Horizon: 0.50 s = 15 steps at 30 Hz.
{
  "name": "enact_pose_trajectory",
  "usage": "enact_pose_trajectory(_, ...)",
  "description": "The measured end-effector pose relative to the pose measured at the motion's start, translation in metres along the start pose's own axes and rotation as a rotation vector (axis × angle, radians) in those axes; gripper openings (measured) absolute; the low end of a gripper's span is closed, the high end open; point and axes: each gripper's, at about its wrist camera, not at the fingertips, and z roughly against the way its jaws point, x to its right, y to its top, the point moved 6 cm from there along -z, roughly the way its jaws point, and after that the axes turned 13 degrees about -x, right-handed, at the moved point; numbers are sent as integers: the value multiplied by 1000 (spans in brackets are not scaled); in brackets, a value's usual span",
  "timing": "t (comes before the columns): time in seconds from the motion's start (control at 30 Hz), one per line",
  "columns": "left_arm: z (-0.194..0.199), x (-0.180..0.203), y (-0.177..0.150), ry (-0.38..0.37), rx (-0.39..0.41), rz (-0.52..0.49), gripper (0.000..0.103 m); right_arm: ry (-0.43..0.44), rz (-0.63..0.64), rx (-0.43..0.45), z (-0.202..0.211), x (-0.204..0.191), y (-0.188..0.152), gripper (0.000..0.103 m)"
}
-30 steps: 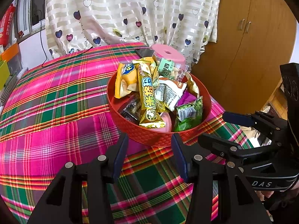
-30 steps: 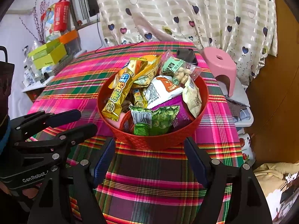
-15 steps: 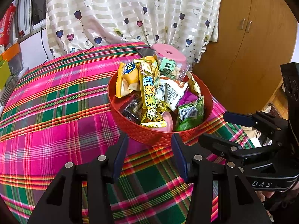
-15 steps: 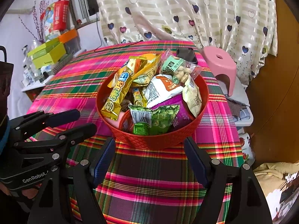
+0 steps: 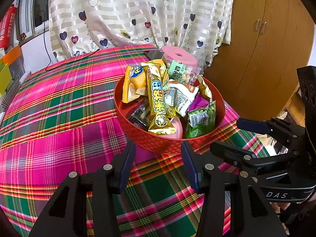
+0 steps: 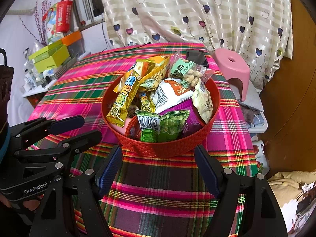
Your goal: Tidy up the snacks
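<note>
1 round red basket (image 5: 167,148) with a woven-pattern plastic wall sits on a table under a plaid cloth (image 5: 59,118) of pink, green and dark bands. It stands at 12 o'clock of both grippers, just past their tips.

Inside lies a heap of crinkly foil and plastic packets; about 10 show, though some are buried and the count is unsure. 1 long gold bar (image 5: 159,106) lies tilted across the pile, its lower end at the basket's near rim. 1 yellow bag (image 5: 134,85) leans at the 10 o'clock side. 1 white pouch (image 5: 179,96) with an orange corner sits mid-heap. 1 green pea bag (image 5: 201,118) with a barcode rests at 4 o'clock in the left view. 1 clear peanut bag (image 6: 189,73) with a mint label stands at the far rim. 1 cream pouch (image 6: 203,102) leans on the 3 o'clock wall in the right view. 1 purple pack (image 6: 193,122) lies under the pea bag.

The left gripper (image 5: 158,164) has its 2 blue-padded fingers spread, with nothing between them. The right gripper (image 6: 158,165) is spread wider, also pinching nothing; both hover over the cloth, apart from the basket.

Beyond the table stand 1 pink plastic stool (image 6: 233,67) with 1 hole in its top, and 1 heart-print curtain (image 6: 197,9). 1 dark phone (image 6: 197,58) lies flat on the cloth at the basket's 1 o'clock.
</note>
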Motion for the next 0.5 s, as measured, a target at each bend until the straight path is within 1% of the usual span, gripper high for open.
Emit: enact_pose_trajectory(0.5, 1, 2, 0, 2, 0, 0, 49, 0, 0, -1, 1, 0, 0, 75)
